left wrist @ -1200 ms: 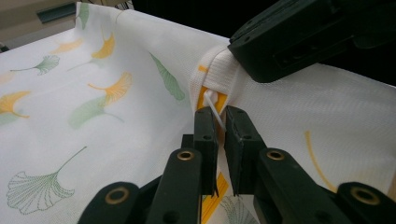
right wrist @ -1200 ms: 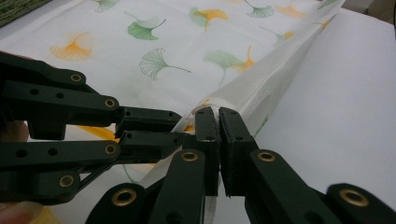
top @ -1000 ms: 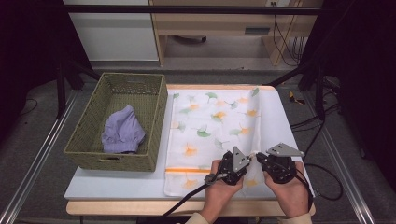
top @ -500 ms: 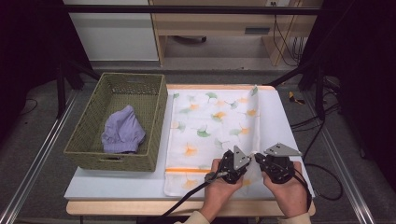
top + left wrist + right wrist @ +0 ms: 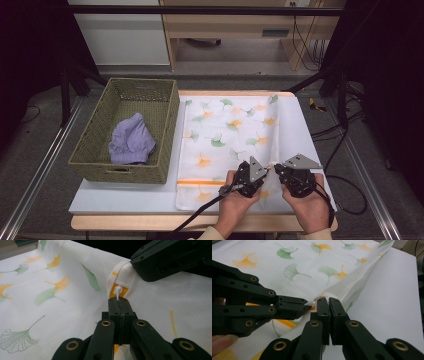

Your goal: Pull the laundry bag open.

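A white mesh bag (image 5: pixel 230 125) printed with ginkgo leaves lies flat on the white table (image 5: pixel 125 200). An orange zipper strip (image 5: pixel 200 183) runs across its near end. My left gripper (image 5: pixel 264 173) is shut on the white zipper pull (image 5: pixel 117 290) at the orange zipper end. Facing it from the right, my right gripper (image 5: pixel 276 171) is shut on the bag's folded edge (image 5: pixel 347 290), which is lifted slightly off the table. In the left gripper view the right gripper (image 5: pixel 170 260) sits just beyond the pull. The right gripper view has the left gripper (image 5: pixel 304 304) tip to tip with its own jaws.
A green woven basket (image 5: pixel 95 150) stands left of the bag with a crumpled purple cloth (image 5: pixel 131 140) inside. Bare table shows right of the bag (image 5: pixel 392 290). Metal rails flank the table, and cables lie on the floor at the right.
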`<state>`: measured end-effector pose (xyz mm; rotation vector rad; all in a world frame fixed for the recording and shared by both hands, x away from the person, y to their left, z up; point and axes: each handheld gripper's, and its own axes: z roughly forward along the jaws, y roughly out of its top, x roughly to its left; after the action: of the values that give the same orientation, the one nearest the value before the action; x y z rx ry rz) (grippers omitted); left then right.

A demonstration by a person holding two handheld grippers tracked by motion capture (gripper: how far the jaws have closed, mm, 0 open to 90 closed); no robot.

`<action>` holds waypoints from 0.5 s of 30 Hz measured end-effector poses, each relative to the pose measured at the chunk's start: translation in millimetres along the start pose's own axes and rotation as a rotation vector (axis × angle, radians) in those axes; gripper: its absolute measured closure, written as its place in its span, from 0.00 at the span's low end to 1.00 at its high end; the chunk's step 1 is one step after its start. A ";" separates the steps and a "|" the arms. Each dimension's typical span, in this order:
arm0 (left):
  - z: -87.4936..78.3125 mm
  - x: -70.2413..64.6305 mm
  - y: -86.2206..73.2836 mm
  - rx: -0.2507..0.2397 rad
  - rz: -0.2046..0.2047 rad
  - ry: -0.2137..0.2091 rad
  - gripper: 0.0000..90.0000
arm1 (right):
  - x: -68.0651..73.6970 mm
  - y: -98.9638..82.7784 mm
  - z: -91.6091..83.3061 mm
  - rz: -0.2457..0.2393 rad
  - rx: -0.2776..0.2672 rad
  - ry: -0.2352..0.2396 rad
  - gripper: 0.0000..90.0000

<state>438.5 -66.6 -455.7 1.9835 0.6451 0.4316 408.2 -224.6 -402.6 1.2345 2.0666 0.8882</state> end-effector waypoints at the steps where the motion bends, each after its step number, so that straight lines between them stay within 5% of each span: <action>1: 0.3 0.2 -0.2 0.001 -0.003 -0.002 1.00 | 0.2 0.0 -0.1 -0.001 0.001 -0.002 0.98; 15: 1.5 0.1 -7.0 0.012 -0.001 -0.002 1.00 | -2.9 -1.4 -1.2 0.008 -0.001 -0.015 0.98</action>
<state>437.6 -64.9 -462.6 1.9947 0.6490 0.4252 407.8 -227.9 -402.6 1.2462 2.0506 0.8812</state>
